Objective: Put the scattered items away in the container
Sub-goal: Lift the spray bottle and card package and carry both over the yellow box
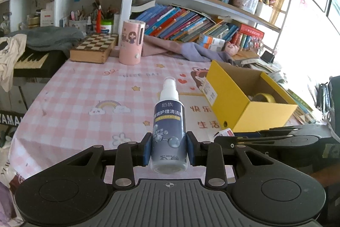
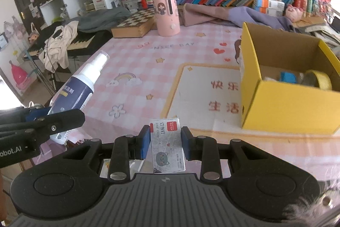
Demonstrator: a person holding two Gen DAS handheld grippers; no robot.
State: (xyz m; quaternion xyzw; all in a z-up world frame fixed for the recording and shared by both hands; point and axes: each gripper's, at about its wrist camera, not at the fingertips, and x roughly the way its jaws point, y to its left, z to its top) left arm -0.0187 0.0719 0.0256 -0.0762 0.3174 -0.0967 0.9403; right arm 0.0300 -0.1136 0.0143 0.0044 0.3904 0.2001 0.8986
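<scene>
My left gripper (image 1: 169, 147) is shut on a small spray bottle (image 1: 169, 120) with a dark blue label and white nozzle, held above the pink checked tablecloth (image 1: 85, 88). The same spray bottle (image 2: 78, 86) shows at the left of the right wrist view. My right gripper (image 2: 165, 142) is shut on a small grey box of staples (image 2: 166, 146) with a cat drawing. The yellow cardboard box (image 1: 250, 112) stands open to the right; inside the yellow box (image 2: 286, 103) lie a yellow tape roll (image 2: 318, 79) and a blue item (image 2: 288, 77).
A pink cylinder (image 1: 131, 43) and a wooden chessboard box (image 1: 93, 47) stand at the table's back. Cloths (image 2: 233, 14) lie before the bookshelves. A keyboard (image 2: 70, 44) with clothes on it sits off the left edge. The right gripper's arm (image 1: 276, 137) shows beside the yellow box.
</scene>
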